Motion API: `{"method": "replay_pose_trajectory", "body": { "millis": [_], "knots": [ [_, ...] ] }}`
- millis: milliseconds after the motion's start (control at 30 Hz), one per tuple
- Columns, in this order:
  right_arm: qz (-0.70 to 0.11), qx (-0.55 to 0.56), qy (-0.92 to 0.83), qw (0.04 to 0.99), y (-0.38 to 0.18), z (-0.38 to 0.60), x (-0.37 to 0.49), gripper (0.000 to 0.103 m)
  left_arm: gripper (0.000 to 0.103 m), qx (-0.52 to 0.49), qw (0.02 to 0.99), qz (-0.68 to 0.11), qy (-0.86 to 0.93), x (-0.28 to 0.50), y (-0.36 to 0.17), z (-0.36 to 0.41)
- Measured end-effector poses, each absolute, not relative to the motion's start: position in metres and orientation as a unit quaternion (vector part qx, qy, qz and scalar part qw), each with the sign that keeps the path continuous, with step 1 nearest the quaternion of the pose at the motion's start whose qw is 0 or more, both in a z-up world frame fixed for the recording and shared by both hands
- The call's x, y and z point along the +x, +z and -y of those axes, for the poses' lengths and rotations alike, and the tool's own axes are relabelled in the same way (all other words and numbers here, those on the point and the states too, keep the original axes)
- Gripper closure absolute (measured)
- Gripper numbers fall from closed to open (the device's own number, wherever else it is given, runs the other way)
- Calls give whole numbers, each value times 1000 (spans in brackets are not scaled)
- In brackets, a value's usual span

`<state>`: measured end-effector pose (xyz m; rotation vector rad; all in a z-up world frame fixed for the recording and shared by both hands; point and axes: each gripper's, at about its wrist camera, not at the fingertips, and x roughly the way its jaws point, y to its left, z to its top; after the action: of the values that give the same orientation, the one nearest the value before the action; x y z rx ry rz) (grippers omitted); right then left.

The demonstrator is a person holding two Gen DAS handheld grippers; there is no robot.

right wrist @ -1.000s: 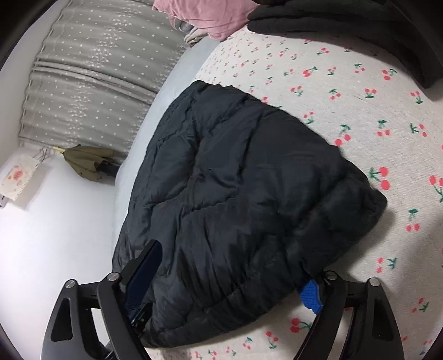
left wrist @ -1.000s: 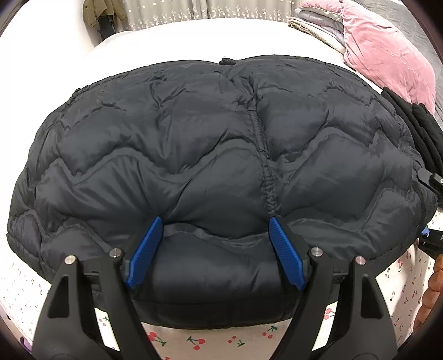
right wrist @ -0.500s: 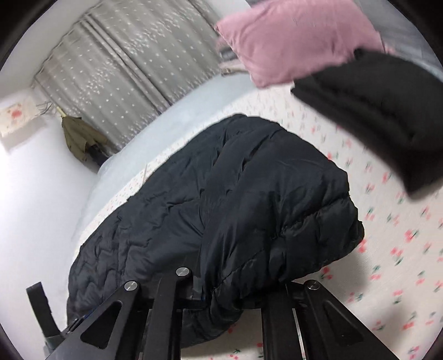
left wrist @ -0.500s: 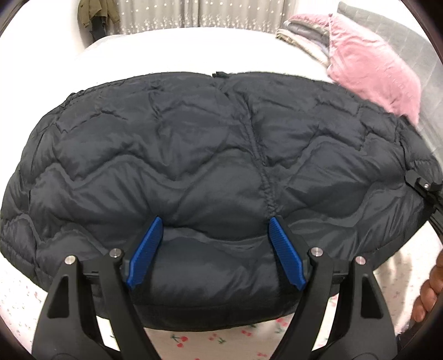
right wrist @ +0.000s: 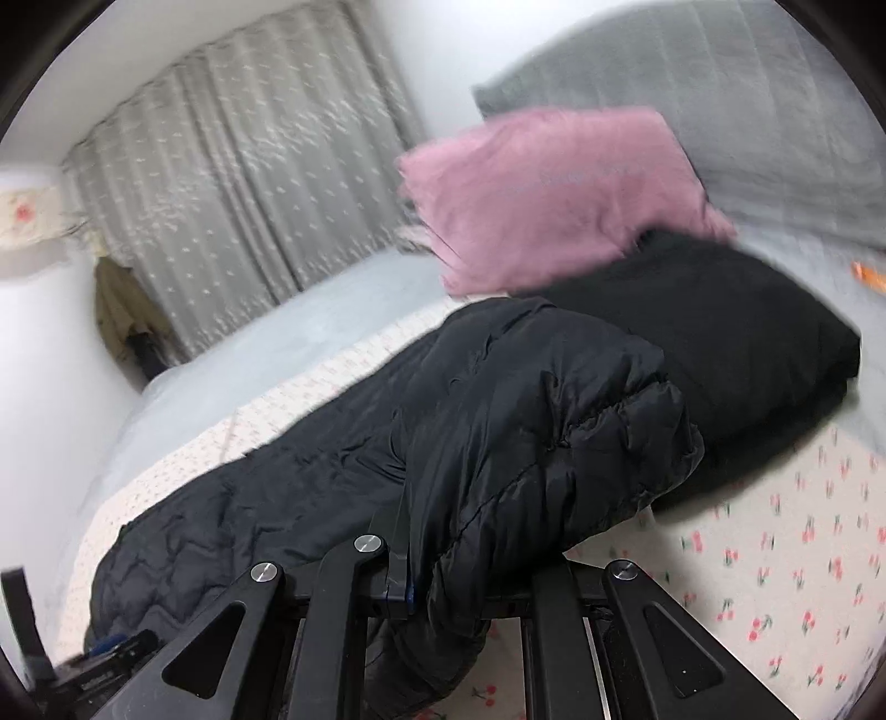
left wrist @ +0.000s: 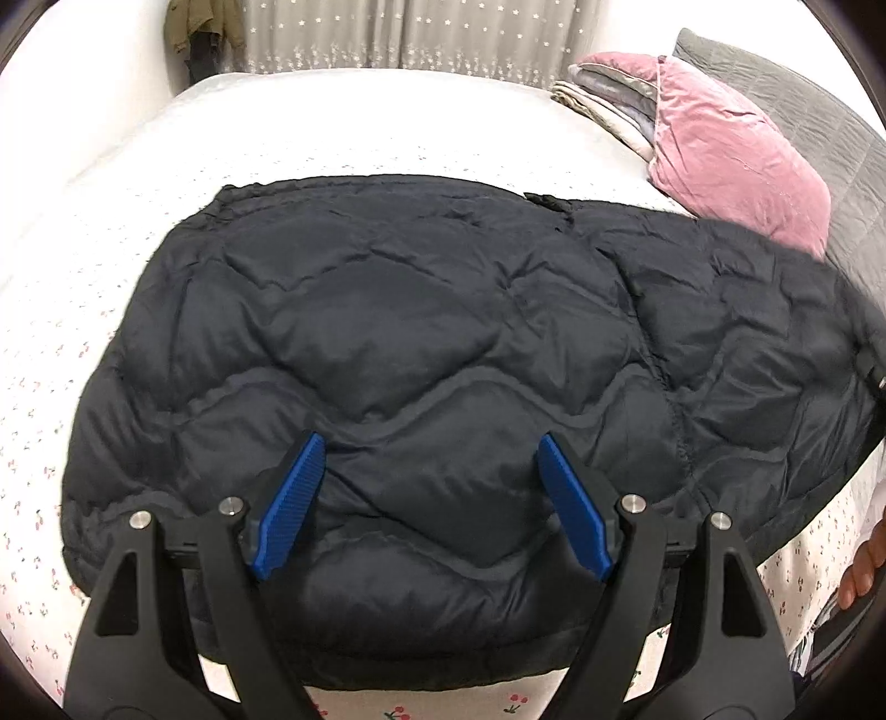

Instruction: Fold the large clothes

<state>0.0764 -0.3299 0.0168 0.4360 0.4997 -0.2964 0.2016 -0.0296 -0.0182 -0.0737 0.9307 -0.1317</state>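
The left gripper (left wrist: pixel 432 498) stands with its jaws wide apart. Its blue pads (left wrist: pixel 290 504) sit over the near hem of the black quilted jacket (left wrist: pixel 443 343). Whether they touch the fabric cannot be told. No fold is pinched between them.

The right gripper (right wrist: pixel 443 576) has just closed its jaws. They are nearly together and clamp a bunched edge of the black quilted jacket (right wrist: pixel 526 432). That edge is raised off the bed and folds over the fingers, so the pads are mostly hidden. Only a sliver of blue shows at the left finger.

The jacket lies across the cherry-print sheet (left wrist: pixel 33 498), which covers the near half of the bed. In the left wrist view the jacket's right end is lifted toward the frame edge. A person's fingers (left wrist: pixel 864 565) show at the lower right, beside that end.

In the right wrist view a folded black garment (right wrist: pixel 736 332) lies on the sheet just beyond the raised edge. It touches or nearly touches the jacket, and the lifted fold covers its near side.

Behind it a pink cushion (right wrist: pixel 548 194) leans on a grey quilted headboard (right wrist: pixel 747 94). In the left wrist view a stack of folded linens (left wrist: pixel 603 105) lies against the cushion.

Beyond the patterned sheet the bed surface is plain and pale (left wrist: pixel 343 111). Grey dotted curtains (left wrist: pixel 410 33) hang at the far wall. An olive garment (left wrist: pixel 202 27) hangs at their left end.
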Motion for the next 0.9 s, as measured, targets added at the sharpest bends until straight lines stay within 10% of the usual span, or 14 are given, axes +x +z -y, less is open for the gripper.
{"method": "replay_pose_trajectory", "body": {
  "millis": [500,900],
  "knots": [
    [-128,45,-73,988,68,211,75,90,23,-29,886,-452,-99,208,-32,44],
    [-129,4,-54,990,68,181,90,90,23,-207,880,-421,-70,191,-9,-81]
  ]
}}
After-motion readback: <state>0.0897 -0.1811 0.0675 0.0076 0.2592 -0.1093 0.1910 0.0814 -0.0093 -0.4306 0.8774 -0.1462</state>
